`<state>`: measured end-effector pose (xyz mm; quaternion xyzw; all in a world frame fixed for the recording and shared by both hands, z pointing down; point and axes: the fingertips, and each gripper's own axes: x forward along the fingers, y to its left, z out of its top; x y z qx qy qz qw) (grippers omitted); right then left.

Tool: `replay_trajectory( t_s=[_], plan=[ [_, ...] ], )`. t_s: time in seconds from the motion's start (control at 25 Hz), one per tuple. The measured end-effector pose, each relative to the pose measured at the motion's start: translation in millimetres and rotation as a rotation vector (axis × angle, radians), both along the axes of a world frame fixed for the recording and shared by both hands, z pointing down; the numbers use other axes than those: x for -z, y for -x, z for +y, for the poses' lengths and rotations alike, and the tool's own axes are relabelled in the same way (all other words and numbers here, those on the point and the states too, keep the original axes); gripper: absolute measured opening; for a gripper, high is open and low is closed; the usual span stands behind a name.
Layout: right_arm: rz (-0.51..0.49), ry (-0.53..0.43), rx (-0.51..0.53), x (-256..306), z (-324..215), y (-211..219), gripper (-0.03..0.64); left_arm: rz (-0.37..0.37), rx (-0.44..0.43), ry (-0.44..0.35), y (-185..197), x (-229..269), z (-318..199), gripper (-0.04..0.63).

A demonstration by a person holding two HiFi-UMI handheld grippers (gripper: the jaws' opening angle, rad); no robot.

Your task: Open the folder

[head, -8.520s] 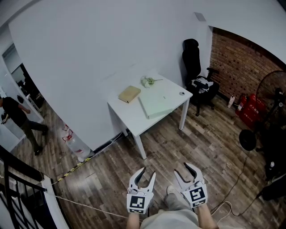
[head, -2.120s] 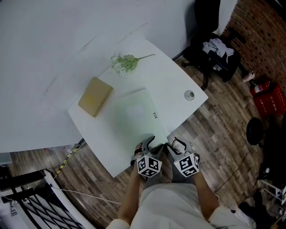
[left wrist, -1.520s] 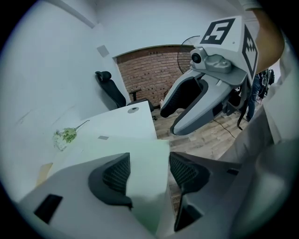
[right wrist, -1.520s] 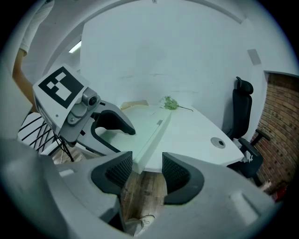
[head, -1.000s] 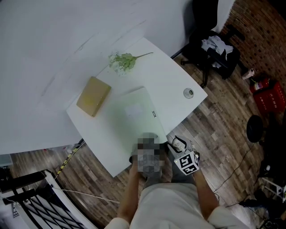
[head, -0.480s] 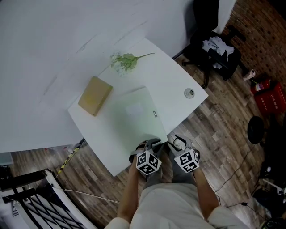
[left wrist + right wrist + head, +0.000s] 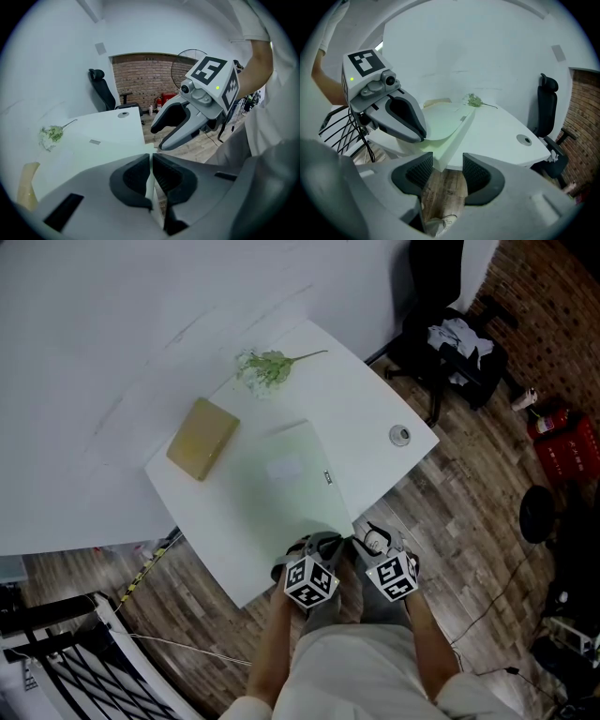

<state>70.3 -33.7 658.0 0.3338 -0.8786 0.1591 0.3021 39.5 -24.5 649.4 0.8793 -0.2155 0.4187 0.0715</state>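
A pale green folder (image 7: pixel 281 486) lies flat on the white table (image 7: pixel 375 399), its near corner at the table's front edge. My left gripper (image 7: pixel 319 542) has just been closing and is shut on the thin edge of the folder's cover (image 7: pixel 149 183). In the right gripper view the cover (image 7: pixel 440 125) bows slightly up beside the left gripper (image 7: pixel 415 129). My right gripper (image 7: pixel 368 538) stands open just right of it. The folder's near corner (image 7: pixel 437 161) sits in front of the right gripper (image 7: pixel 446 171), near its left jaw, and the pads do not press on it.
A tan box (image 7: pixel 202 438) lies at the table's left. A green flower sprig (image 7: pixel 267 367) is at the back and a round cable hole (image 7: pixel 400 435) near the right edge. A black office chair (image 7: pixel 450 334) stands beyond on wood floor (image 7: pixel 469 502).
The left gripper's jaws, open at the folder's near edge earlier, have closed on the cover's edge. The right gripper has not moved.
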Motion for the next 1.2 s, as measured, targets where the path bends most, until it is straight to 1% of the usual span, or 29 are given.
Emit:
replay_trajectory(
  t_s=[0.24,0.52,0.64,0.76,0.92,1.04,1.12,1.2],
  plan=[
    [0.008,0.001,0.0,-3,0,2,0.202,0.026,0.023,-0.023,3,12,1,0.015],
    [0.007,0.001,0.005,-6,-5,6,0.202,0.034,0.038,-0.041,5,21,-2,0.011],
    [-0.012,-0.006,0.0,-5,-6,8,0.202,0.035,0.045,-0.046,8,23,-2,0.011],
    [-0.053,-0.011,-0.016,-2,-7,10,0.202,0.034,0.052,-0.054,10,25,-4,0.009],
    [-0.088,0.011,-0.044,0,-6,11,0.202,0.034,0.057,-0.059,14,28,-4,0.009],
    [-0.122,0.005,-0.063,4,-8,14,0.202,0.033,0.054,-0.061,16,27,-4,0.009],
    [-0.123,0.003,-0.071,4,-11,15,0.202,0.032,0.055,-0.062,17,27,-3,0.009],
    [-0.104,0.01,-0.068,-1,-11,15,0.202,0.033,0.057,-0.065,17,28,-2,0.009]
  ],
)
